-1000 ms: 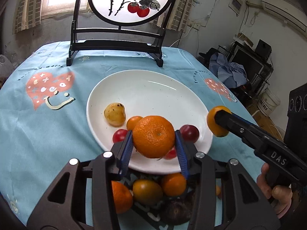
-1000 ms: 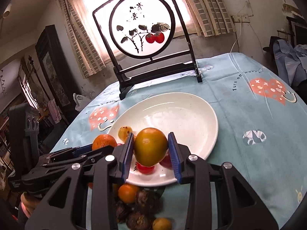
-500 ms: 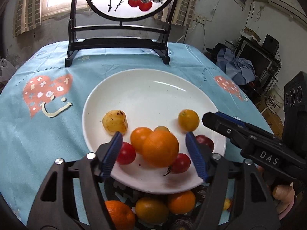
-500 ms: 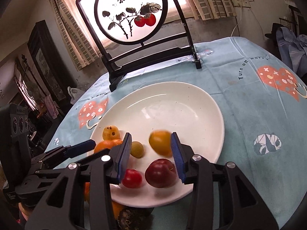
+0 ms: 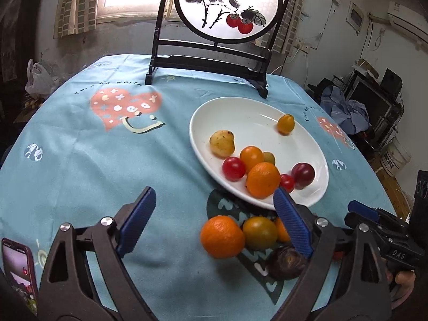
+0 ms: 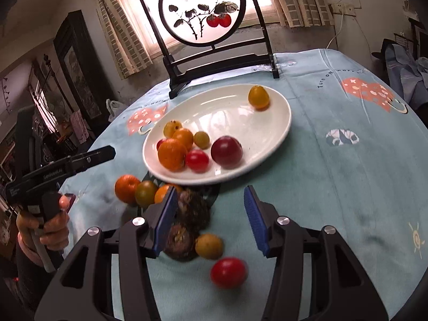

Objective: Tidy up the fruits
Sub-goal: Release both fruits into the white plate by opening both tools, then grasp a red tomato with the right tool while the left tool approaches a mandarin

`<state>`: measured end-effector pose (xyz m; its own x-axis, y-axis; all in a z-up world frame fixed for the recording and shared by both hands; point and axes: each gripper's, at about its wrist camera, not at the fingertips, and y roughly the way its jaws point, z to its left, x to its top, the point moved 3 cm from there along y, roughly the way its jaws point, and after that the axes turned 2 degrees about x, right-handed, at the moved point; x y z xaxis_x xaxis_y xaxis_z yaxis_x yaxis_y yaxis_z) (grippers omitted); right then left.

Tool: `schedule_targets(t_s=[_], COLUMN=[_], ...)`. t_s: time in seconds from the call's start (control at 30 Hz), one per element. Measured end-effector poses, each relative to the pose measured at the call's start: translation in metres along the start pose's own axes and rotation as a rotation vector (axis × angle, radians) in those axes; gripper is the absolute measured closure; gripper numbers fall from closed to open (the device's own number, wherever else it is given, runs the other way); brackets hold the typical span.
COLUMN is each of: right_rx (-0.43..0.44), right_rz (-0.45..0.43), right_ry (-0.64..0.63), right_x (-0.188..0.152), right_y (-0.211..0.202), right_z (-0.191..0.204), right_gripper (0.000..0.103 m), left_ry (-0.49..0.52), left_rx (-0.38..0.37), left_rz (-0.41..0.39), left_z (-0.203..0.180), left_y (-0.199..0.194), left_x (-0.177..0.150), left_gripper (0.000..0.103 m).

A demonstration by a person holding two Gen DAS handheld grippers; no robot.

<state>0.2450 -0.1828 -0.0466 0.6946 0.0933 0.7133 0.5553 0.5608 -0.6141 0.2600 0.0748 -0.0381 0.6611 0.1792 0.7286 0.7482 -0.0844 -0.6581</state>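
Note:
A white plate (image 5: 254, 112) (image 6: 267, 131) holds several fruits: an orange (image 5: 262, 179) (image 6: 172, 154), a dark red plum (image 5: 302, 174) (image 6: 226, 152), cherry tomatoes, a yellow pear-like fruit (image 5: 222, 144), and a small orange fruit (image 5: 285, 124) (image 6: 258, 97) at the far rim. Loose fruit lies on the cloth in front of the plate: an orange (image 5: 222, 236) (image 6: 127, 188), a greenish tomato (image 5: 259, 232), dark round fruits (image 6: 192, 208), a red tomato (image 6: 228, 272). My left gripper (image 5: 214, 224) is open and empty, near side of the plate. My right gripper (image 6: 211, 216) is open and empty over the loose pile.
A black stand with a round painted screen (image 5: 227, 8) (image 6: 202, 13) stands at the back of the table. A phone (image 5: 16, 272) lies at the near left. The blue tablecloth (image 5: 93, 160) covers a round table; clutter sits off the right edge.
Both grippers let go of their fruit onto the plate, opened wide and drew back toward the near edge. The small orange fruit rolled to the plate's far rim.

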Motion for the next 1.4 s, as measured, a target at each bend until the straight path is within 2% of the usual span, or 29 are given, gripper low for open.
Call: schedule_targets(t_s=[0.07, 0.2, 0.3, 0.53, 0.67, 0.83, 1.0, 1.1, 1.27, 1.4], right_rx=[-0.014, -0.124, -0.162, -0.205, -0.223, -0.242, -0.253, -0.225, -0.093, -0.072], right_rz=[0.025, 0.053, 0.078, 0.134, 0.152, 0.183, 0.217, 0.193, 0.072, 0.037], right_ry=[-0.036, -0.131, -0.122, -0.135, -0.143, -0.125, -0.125, -0.082, 0.097, 0.117], right_x=[-0.012, -0.031, -0.036, -0.042, -0.045, -0.046, -0.047, -0.046, -0.040, -0.039], right_y=[-0.006, -0.011, -0.011, -0.002, 0.001, 0.007, 0.014, 0.009, -0.011, -0.018], right_z=[0.008, 0.022, 0.019, 0.017, 0.018, 0.011, 0.010, 0.005, -0.015, -0.017], right_gripper=[0.051, 0.051, 0.051, 0.052, 0.059, 0.061, 0.074, 0.075, 0.075, 0.075], left_ry=[0.005, 0.007, 0.022, 0.004, -0.015, -0.034, -0.045, -0.042, 0.038, 0.153], left_rx=[0.014, 0.015, 0.042, 0.054, 0.056, 0.062, 0.065, 0.064, 0.047, 0.030], left_rz=[0.000, -0.002, -0.010, -0.011, -0.009, -0.002, 0.000, 0.000, 0.019, 0.054], left_z=[0.003, 0.006, 0.005, 0.013, 0.019, 0.024, 0.026, 0.026, 0.013, -0.006], left_y=[-0.004, -0.008, -0.010, -0.012, -0.013, -0.013, -0.012, -0.013, -0.007, 0.001], left_x=[-0.006, -0.011, -0.015, -0.018, -0.019, -0.020, -0.019, -0.020, -0.025, -0.033], left_gripper=[0.012, 0.012, 0.012, 0.012, 0.012, 0.012, 0.012, 0.012, 0.015, 0.036])
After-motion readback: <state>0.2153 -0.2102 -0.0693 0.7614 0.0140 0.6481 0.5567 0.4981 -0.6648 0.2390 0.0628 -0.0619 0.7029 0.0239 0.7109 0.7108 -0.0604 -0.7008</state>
